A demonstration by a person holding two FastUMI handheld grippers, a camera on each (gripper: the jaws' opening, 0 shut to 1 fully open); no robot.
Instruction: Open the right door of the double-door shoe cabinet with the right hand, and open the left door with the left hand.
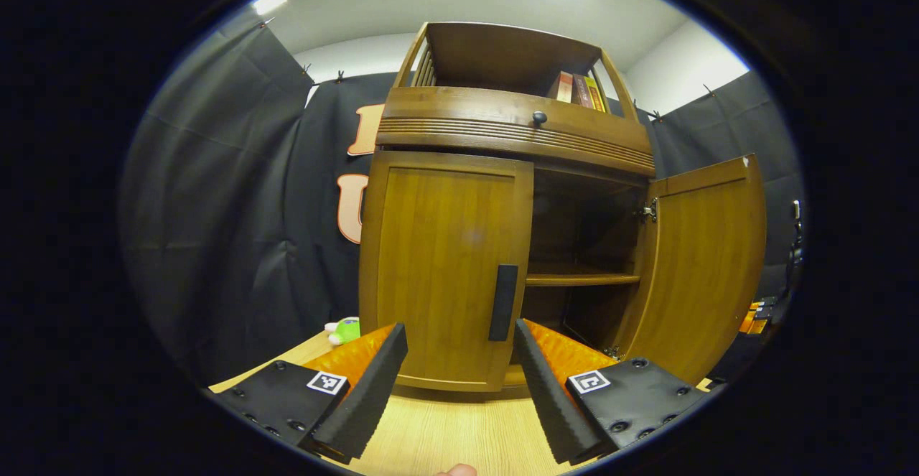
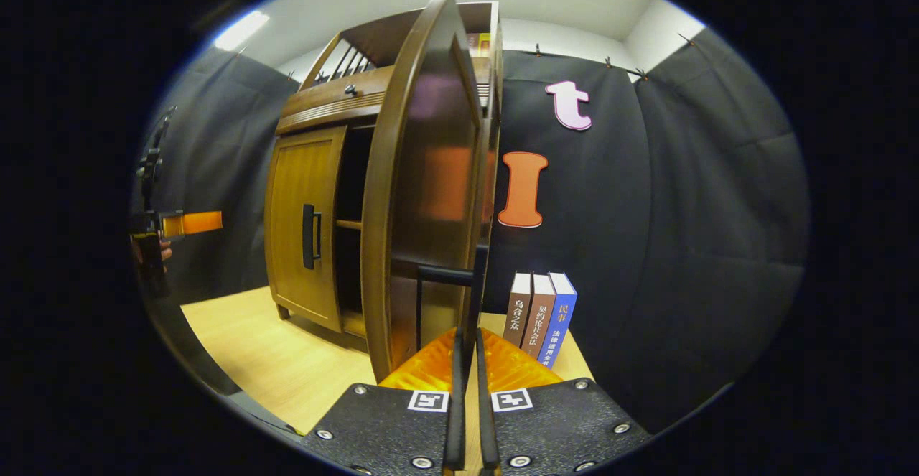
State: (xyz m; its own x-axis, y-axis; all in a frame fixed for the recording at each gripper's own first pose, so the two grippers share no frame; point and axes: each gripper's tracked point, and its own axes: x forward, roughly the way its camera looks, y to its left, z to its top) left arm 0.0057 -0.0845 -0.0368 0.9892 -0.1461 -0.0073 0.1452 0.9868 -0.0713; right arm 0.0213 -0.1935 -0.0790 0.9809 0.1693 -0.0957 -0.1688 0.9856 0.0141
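Note:
The wooden shoe cabinet (image 1: pixel 502 128) stands on a light wooden table. Its left door (image 1: pixel 441 260) is closed, with a dark vertical handle (image 1: pixel 502 302) at its inner edge. My left gripper (image 1: pixel 459 343) hangs open just in front of that handle, one finger on each side and apart from it. The right door (image 1: pixel 707 268) is swung wide open and shows shelves inside. In the right gripper view this door (image 2: pixel 423 196) is edge-on, and my right gripper (image 2: pixel 467 339) is shut on its dark handle (image 2: pixel 474 282). The left gripper (image 2: pixel 188 223) shows far left there.
Three books (image 2: pixel 540 314) stand upright on the table against the cloth wall, right of the open door. More books (image 1: pixel 578 90) sit on the cabinet's top shelf, above a drawer with a round knob (image 1: pixel 539 117). A small green toy (image 1: pixel 347 329) lies left of the cabinet.

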